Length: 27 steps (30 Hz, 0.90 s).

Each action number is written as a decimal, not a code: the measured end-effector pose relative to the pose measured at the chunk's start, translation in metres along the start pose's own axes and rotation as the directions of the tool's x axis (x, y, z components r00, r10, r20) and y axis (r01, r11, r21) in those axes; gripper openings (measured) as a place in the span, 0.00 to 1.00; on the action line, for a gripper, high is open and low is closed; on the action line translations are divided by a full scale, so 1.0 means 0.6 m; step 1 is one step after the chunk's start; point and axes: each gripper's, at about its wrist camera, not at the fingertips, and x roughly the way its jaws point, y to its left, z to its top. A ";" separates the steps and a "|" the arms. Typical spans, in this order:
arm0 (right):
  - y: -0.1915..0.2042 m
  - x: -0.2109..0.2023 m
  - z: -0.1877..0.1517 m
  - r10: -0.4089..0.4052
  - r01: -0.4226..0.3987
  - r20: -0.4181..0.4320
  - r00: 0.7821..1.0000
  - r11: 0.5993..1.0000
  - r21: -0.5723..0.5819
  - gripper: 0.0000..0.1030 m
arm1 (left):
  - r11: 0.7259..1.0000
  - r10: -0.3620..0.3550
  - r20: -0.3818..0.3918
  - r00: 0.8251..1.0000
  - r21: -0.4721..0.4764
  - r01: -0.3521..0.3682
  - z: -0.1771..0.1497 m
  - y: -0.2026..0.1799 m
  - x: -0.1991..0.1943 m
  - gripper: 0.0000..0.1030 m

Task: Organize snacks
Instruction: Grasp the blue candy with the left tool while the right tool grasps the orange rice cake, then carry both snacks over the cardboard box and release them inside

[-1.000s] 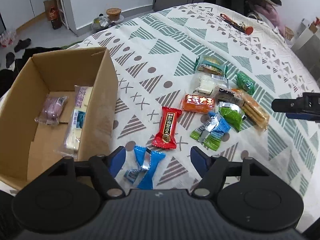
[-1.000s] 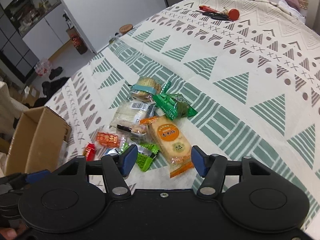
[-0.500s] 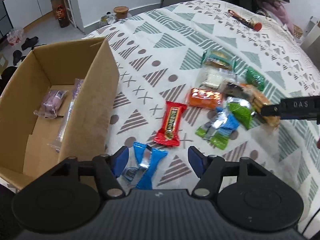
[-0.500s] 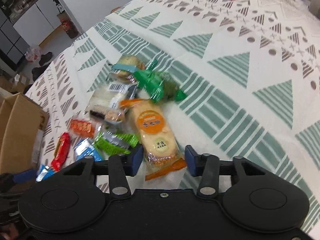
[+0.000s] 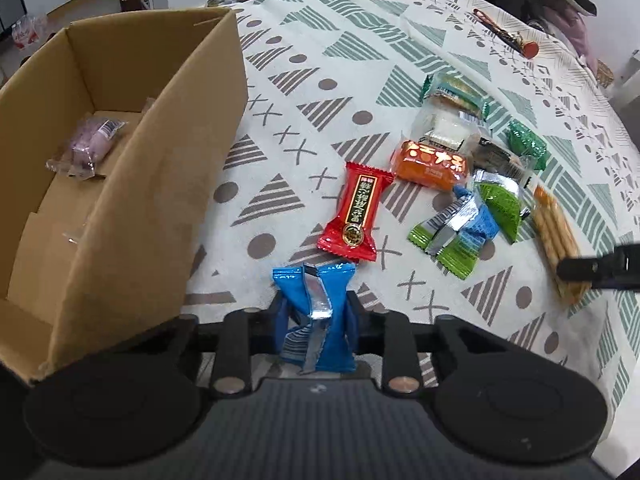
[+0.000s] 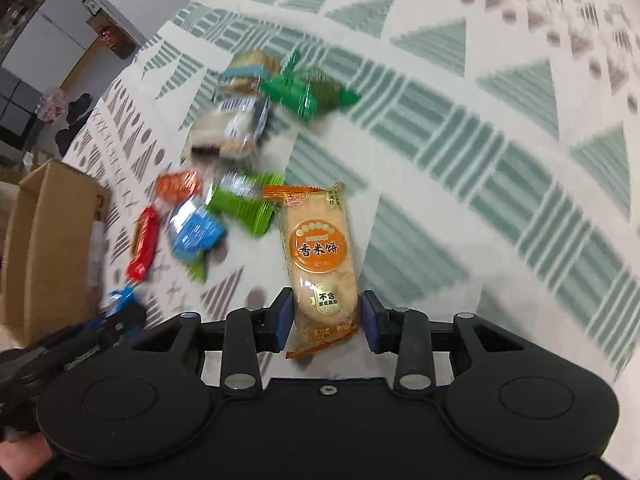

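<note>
My left gripper (image 5: pixel 314 320) is shut on a blue snack packet (image 5: pixel 314 312) that lies on the patterned tablecloth, right beside the open cardboard box (image 5: pixel 160 184). A purple packet (image 5: pixel 90 146) lies inside the box. My right gripper (image 6: pixel 326 318) has its fingers on both sides of an orange rice cracker pack (image 6: pixel 320 264), with a small gap on the right side. A pile of snacks lies between them: a red packet (image 5: pixel 358 210), an orange packet (image 5: pixel 432 164), green packets (image 5: pixel 500 204) and a blue-green one (image 5: pixel 460 228).
The right gripper's finger (image 5: pixel 596 270) shows at the right edge of the left wrist view, over the cracker pack (image 5: pixel 556 236). A red-tipped tool (image 5: pixel 506 34) lies at the far side of the table. The table edge curves at the right.
Both grippers moved forward and down and closed in. The left one has closed onto the blue packet; the right one now straddles the cracker pack with narrowed fingers.
</note>
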 end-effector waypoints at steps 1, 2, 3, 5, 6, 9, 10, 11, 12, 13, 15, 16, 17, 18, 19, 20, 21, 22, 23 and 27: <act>0.001 -0.002 -0.005 0.022 -0.022 -0.016 1.000 1.000 0.018 0.34 | 1.000 -0.007 -0.001 1.000 -0.004 0.007 0.000 0.001 0.000 0.24; 0.002 -0.004 -0.010 0.033 -0.033 -0.021 0.999 0.999 0.023 0.34 | 1.000 -0.013 -0.002 1.000 -0.007 0.013 0.000 0.002 -0.001 0.22; 0.006 -0.006 -0.015 0.034 -0.033 -0.022 0.999 0.999 0.022 0.34 | 1.000 -0.017 -0.002 1.000 -0.009 0.017 0.000 0.002 -0.002 0.21; 0.013 -0.006 -0.021 0.037 -0.037 -0.029 0.999 0.999 0.022 0.35 | 0.999 -0.031 -0.005 1.000 -0.014 0.031 -0.001 0.002 -0.006 0.21; 0.018 -0.004 -0.023 0.045 -0.045 -0.036 0.998 0.999 0.016 0.36 | 0.999 -0.040 -0.004 0.999 -0.016 0.040 -0.002 0.003 -0.008 0.21; 0.034 0.003 -0.025 0.022 -0.023 -0.028 0.999 1.000 -0.016 0.44 | 0.998 -0.056 0.001 0.998 -0.018 0.056 -0.003 0.003 -0.021 0.20; 0.038 0.006 -0.025 0.005 -0.005 -0.019 1.000 1.000 -0.023 0.44 | 0.998 -0.063 0.004 0.998 -0.018 0.063 -0.002 0.003 -0.027 0.20; 0.041 0.009 -0.024 -0.007 0.007 -0.011 1.000 1.000 -0.024 0.44 | 0.998 -0.068 0.007 0.998 -0.017 0.068 -0.002 0.003 -0.031 0.20; 0.042 0.014 -0.022 -0.019 0.019 -0.007 1.000 1.000 -0.022 0.44 | 0.997 -0.071 0.009 0.997 -0.016 0.072 -0.001 0.002 -0.036 0.20; 0.044 0.019 -0.021 -0.033 0.033 -0.005 0.999 0.999 -0.026 0.43 | 0.997 -0.074 0.011 0.997 -0.015 0.074 0.000 0.002 -0.043 0.20; 0.053 0.026 -0.021 -0.065 0.065 0.012 0.998 0.996 -0.055 0.40 | 0.997 -0.082 0.017 0.997 -0.015 0.082 0.004 0.003 -0.055 0.20; 0.059 0.027 -0.022 -0.075 0.077 0.021 0.997 0.994 -0.073 0.34 | 0.996 -0.085 0.023 0.996 -0.016 0.085 0.006 0.003 -0.064 0.20; 0.061 0.026 -0.022 -0.077 0.079 0.026 0.997 0.994 -0.080 0.34 | 0.996 -0.088 0.028 0.996 -0.015 0.089 0.008 0.004 -0.070 0.20; 0.064 0.024 -0.022 -0.073 0.075 0.028 0.997 0.994 -0.076 0.33 | 0.996 -0.092 0.034 0.995 -0.014 0.093 0.010 0.005 -0.078 0.20; 0.066 0.020 -0.023 -0.058 0.060 0.034 0.998 0.996 -0.070 0.33 | 0.995 -0.096 0.040 0.995 -0.014 0.097 0.012 0.007 -0.085 0.20; 0.069 0.015 -0.026 -0.044 0.047 0.043 0.998 0.997 -0.066 0.33 | 0.995 -0.100 0.047 0.994 -0.013 0.101 0.015 0.009 -0.092 0.20; 0.074 0.009 -0.029 -0.035 0.038 0.054 0.998 0.997 -0.066 0.33 | 0.995 -0.102 0.054 0.993 -0.012 0.102 0.016 0.010 -0.099 0.20; 0.080 0.003 -0.032 -0.029 0.033 0.065 0.997 0.997 -0.067 0.33 | 0.995 -0.102 0.062 0.993 -0.012 0.103 0.018 0.013 -0.107 0.20; 0.086 -0.003 -0.035 -0.021 0.026 0.075 0.997 0.997 -0.069 0.33 | 0.994 -0.106 0.068 0.992 -0.015 0.107 0.020 0.017 -0.113 0.20; 0.116 -0.035 -0.046 0.031 -0.023 0.119 0.992 0.997 -0.067 0.33 | 0.992 -0.122 0.093 0.988 -0.032 0.125 0.025 0.031 -0.139 0.20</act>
